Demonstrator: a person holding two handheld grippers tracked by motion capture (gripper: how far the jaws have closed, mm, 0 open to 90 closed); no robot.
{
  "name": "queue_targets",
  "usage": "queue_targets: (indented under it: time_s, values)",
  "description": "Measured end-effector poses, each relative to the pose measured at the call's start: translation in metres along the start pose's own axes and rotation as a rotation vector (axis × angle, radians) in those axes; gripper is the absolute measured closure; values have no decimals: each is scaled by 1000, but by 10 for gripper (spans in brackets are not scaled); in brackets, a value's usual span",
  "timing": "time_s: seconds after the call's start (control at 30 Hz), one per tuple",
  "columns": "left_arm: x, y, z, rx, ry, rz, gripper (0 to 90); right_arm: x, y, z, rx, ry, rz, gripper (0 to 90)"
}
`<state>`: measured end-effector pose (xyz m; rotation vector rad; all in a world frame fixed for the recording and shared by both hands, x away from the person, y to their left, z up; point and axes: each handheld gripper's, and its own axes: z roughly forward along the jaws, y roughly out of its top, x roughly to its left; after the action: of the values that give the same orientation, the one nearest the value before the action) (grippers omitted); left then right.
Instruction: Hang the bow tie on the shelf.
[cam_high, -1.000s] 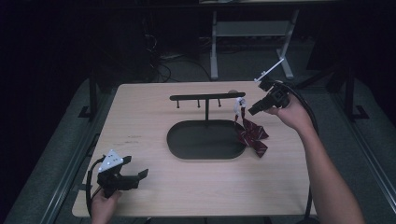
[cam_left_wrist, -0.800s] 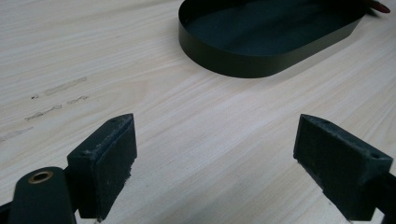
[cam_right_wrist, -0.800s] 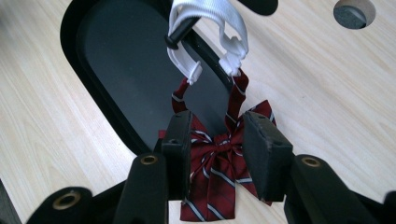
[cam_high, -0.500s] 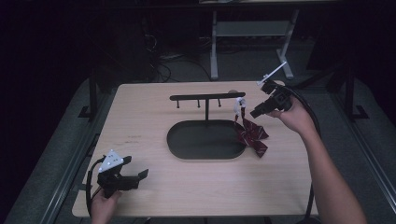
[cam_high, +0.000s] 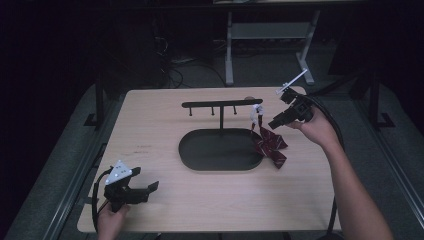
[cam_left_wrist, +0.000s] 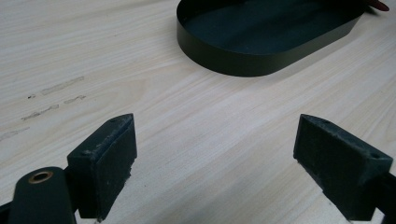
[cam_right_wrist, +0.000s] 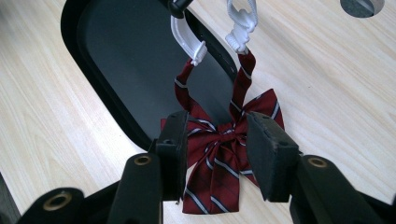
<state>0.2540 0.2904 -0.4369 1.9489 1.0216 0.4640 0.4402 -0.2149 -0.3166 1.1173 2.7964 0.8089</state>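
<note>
Worktop (cam_high: 165, 145): pale wood surface; a black stand with an oval tray base (cam_high: 200, 155) is being carried at its middle, the far right part being used for the work.
Stand: an upright post and a crossbar (cam_high: 222, 103) with small pegs are rising from the tray; the bar's right end is being used as the hanging point.
Bow tie (cam_right_wrist: 219, 154): dark red with pale stripes; it is being hung by its strap from the bar's right end, two white plastic clips (cam_right_wrist: 240, 23) being seen at the top of the strap. The bow itself is resting low, over the tray's right rim and onto the worktop.
Right gripper (cam_right_wrist: 217, 149): its fingers have just been opening; the bow is lying between them, and no pad is seen pressing on it.
Left gripper (cam_left_wrist: 215, 158): held low at the near left corner, fingers spread wide over bare wood, nothing between them.
Step in hand (judged): the bow tie is being let go after hanging.
Next move (judged): the right fingers are to be drawn straight back, clear of the fabric, so the strap is not being tugged off the bar.
</note>
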Motion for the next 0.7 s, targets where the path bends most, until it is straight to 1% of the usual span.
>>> queue_targets:
  time_s: [0.17, 0.33, 0.5, 0.57, 0.7]
  values:
    - [0, 0, 0, 0, -1, 1, 130, 2, -2, 1, -4, 4, -9, 576]
    - [0, 0, 0, 0, -1, 2, 131, 2, -4, 3, -6, 10, -5, 564]
    - [0, 0, 0, 1, -1, -1, 131, 4, -8, 5, -10, 15, -11, 548]
    - [0, 0, 0, 1, -2, 1, 131, 4, -9, 6, 3, 12, -8, 530]
    - [-1, 0, 1, 3, -2, 0, 131, 4, -13, 6, 1, 13, -1, 526]
